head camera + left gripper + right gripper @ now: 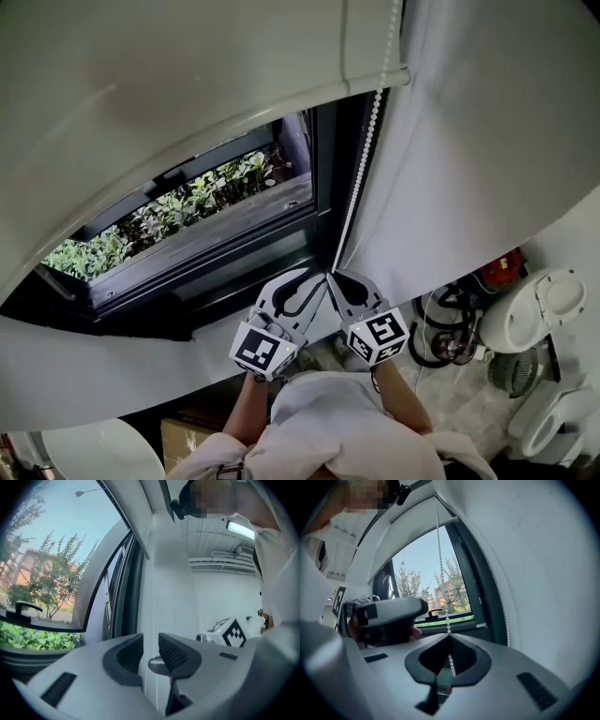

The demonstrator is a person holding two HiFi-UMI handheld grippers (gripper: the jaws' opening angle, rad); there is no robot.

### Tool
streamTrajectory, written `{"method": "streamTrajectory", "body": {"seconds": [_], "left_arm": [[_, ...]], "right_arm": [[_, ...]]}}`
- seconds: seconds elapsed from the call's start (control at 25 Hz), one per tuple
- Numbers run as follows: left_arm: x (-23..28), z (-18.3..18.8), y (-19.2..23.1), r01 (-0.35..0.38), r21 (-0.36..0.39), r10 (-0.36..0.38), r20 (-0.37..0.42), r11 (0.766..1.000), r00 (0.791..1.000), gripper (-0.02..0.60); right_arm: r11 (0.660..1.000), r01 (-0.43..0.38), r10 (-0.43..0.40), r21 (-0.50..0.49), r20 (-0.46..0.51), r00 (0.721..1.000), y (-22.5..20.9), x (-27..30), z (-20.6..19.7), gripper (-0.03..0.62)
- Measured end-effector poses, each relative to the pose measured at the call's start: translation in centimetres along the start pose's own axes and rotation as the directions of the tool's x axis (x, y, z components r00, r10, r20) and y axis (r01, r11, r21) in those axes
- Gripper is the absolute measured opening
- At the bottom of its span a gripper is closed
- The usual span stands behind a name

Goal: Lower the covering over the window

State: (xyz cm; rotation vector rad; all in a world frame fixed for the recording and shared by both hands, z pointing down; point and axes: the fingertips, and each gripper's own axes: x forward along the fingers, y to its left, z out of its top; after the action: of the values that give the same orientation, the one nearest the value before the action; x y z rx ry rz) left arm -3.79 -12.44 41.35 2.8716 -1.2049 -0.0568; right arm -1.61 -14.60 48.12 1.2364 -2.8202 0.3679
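White fabric roller blind (169,84) sits with its bottom rail high over the dark-framed window (234,230). Most of the glass is uncovered, so the lowering looks barely begun. The left gripper (151,651) is spread around a thin white strand (153,606) without pressing it. The right gripper (449,641) is pinched tight on the white bead chain (440,559) beside the frame. No writing is readable, only black-and-white square markers (380,333).

Bead chain (363,159) hangs in a narrow gap — window frame (323,169) one side, wall (469,187) the other
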Motion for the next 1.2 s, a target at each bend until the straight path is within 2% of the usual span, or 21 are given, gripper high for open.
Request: {"method": "streamTrajectory", "body": {"seconds": [0.28,0.52,0.68,0.76,1.0,1.2], "left_arm": [[2.6,5.5,-0.7,0.034,0.082,-0.04,0.081,0.996,0.996,0.107],[4.2,8.1,-0.7,0.05,0.094,-0.06,0.112,0.994,0.992,0.104],[4.6,9.7,-0.9,0.06,0.114,-0.075,0.131,0.992,0.989,0.067],[4.7,9.9,-0.9,0.053,0.121,-0.069,0.134,0.991,0.989,0.03],[4.4,9.9,-0.7,0.01,0.106,-0.028,0.173,0.994,0.985,0.02],[4.4,7.9,-0.7,0.005,0.129,-0.022,0.128,0.992,0.992,0.018]], "right_arm": [[1.0,-0.004,0.004,-0.003,0.002,1.0,0.5,0.0,0.1,-0.005],[1.0,-0.007,0.007,-0.006,0.003,1.0,0.9,0.0,-0.1,-0.005],[1.0,-0.008,0.008,-0.008,0.002,1.0,1.1,0.1,-0.2,-0.005],[1.0,-0.01,0.01,-0.008,0.003,1.0,1.1,0.1,-0.1,-0.005],[1.0,-0.01,0.01,-0.02,-0.002,1.0,1.0,0.2,0.0,-0.005],[1.0,-0.009,0.007,-0.028,-0.063,0.998,1.0,0.7,-1.8,-0.005]]}}
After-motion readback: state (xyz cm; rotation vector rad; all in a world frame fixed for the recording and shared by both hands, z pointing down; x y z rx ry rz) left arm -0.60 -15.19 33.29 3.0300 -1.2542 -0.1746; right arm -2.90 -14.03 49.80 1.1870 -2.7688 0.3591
